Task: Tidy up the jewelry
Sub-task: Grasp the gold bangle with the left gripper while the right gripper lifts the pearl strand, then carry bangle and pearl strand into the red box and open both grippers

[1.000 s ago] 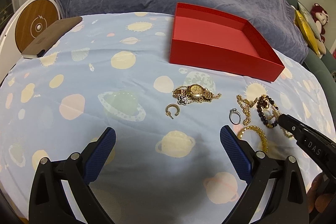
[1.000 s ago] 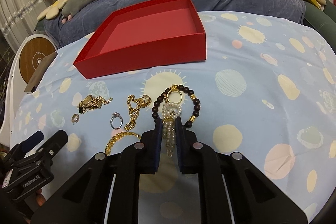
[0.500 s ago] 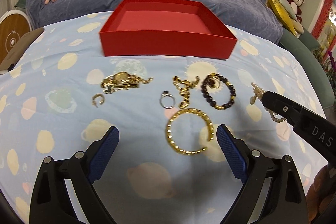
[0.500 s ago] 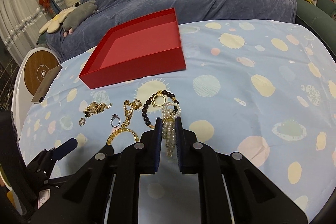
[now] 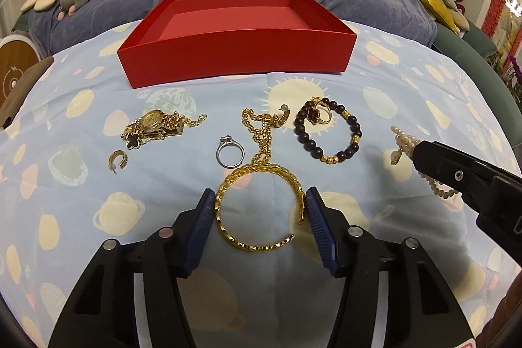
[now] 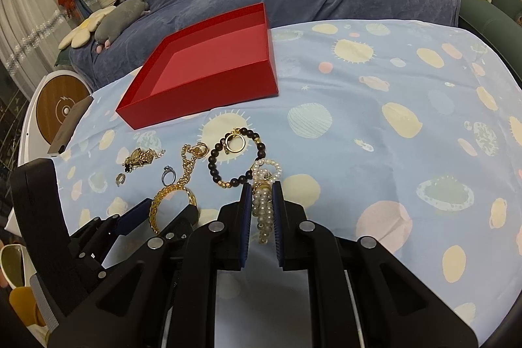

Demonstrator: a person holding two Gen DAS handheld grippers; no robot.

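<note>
L wrist: left gripper [image 5: 260,204] closing w/ gold bangle [image 5: 257,207] between 2 pads, lying on cloth [image 5: 163,191] in front of red box [image 5: 235,54].
R wrist: right gripper [image 6: 262,211] clamping pearl bracelet [image 6: 264,201], beside dark bead bracelet [image 6: 228,165].

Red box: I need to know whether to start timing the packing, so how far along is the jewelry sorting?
Nothing is packed yet: the red box is empty. In hand: the right gripper clamps the pearl bracelet, and the left gripper is closing around the gold bangle. Left on the cloth: watch, silver ring, gold chain, dark bead bracelet.
</note>
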